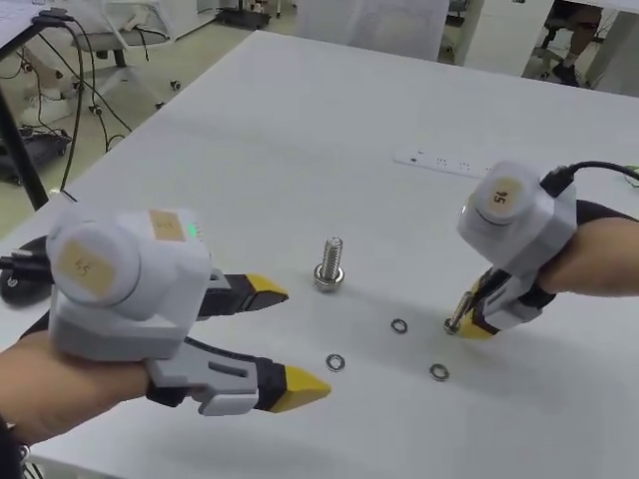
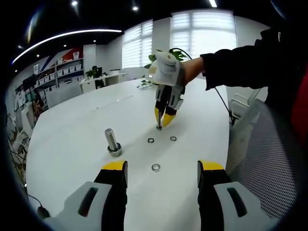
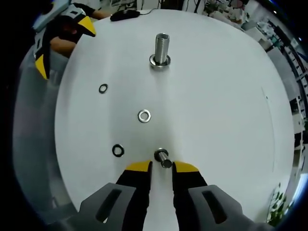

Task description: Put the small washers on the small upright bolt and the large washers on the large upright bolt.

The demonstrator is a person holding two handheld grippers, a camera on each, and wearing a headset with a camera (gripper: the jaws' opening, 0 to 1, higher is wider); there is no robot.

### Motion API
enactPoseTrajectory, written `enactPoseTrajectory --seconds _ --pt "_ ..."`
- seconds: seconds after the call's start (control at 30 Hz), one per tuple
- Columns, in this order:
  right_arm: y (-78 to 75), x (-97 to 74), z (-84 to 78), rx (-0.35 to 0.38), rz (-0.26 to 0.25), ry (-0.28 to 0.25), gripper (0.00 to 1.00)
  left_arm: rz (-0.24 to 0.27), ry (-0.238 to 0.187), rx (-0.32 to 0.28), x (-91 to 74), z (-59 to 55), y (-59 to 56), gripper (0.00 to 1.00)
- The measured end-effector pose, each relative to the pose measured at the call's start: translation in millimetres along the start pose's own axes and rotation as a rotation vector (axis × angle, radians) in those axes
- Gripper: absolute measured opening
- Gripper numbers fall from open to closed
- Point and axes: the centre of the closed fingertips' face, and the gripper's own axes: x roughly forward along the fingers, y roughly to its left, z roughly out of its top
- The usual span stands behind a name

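The large bolt (image 1: 329, 264) stands upright on its wide base near the middle of the white worktop (image 1: 300, 140). The small bolt (image 1: 456, 317) is at about 4 o'clock from it, well apart, with its foot on the worktop.

The right tool (image 1: 467, 324) points down at the worktop, and the small bolt is between its yellow tips. In the right gripper view its jaws are close together, but I cannot tell if they really press the bolt or only stand at both sides of it.

Three washers lie flat and loose on the worktop. The first washer (image 1: 399, 325) is at 9 o'clock from the small bolt, near it. The second washer (image 1: 439, 372) is at about 6 o'clock from the small bolt. The third washer (image 1: 335, 361) is at 6 o'clock from the large bolt.

The left tool (image 1: 285, 339) is at 8 o'clock from the large bolt. Its jaws are wide apart and hold nothing. The third washer lies just in front of its tips, not touching them.

A white power strip (image 1: 439, 162) lies at 1 o'clock, far from the bolts.
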Motion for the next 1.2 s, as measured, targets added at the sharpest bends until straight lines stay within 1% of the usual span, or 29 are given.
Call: enactPoseTrajectory --seconds 0.13,0.2,0.33,0.53,0.6,0.8,0.87,1.03,1.2 --pt "3.0 -2.8 -3.9 0.005 -0.004 0.002 0.18 -0.002 -0.003 0.003 -0.2 1.0 -0.6 0.58" --pt "4.6 -4.3 -4.6 0.012 -0.005 -0.007 0.18 -0.003 -0.004 0.005 -0.3 1.4 -0.7 0.58" --pt "6.5 -4.8 -10.0 0.014 -0.008 0.001 0.18 -0.007 -0.006 0.008 -0.3 1.8 -1.5 0.58" --pt "22.9 -9.3 -7.8 0.013 0.003 -0.014 0.18 -0.012 -0.007 0.011 0.0 2.2 -2.7 0.58" --pt "25.8 -7.4 -5.0 0.011 0.014 -0.024 0.18 -0.013 -0.007 0.013 0.2 2.2 -3.0 0.58" --pt "43.9 -5.1 3.8 -0.007 0.033 -0.042 0.18 -0.015 -0.005 0.016 0.4 1.8 -3.7 0.58" --pt "44.2 -2.7 5.2 -0.014 0.038 -0.043 0.18 -0.016 -0.004 0.019 0.4 1.8 -4.1 0.58" --pt "52.7 6.1 8.9 -0.034 0.055 -0.038 0.18 -0.017 -0.004 0.022 0.2 2.4 -5.0 0.58" --pt "54.5 13.3 8.4 -0.041 0.058 -0.023 0.18 -0.015 -0.008 0.021 -1.1 2.9 -5.5 0.58"
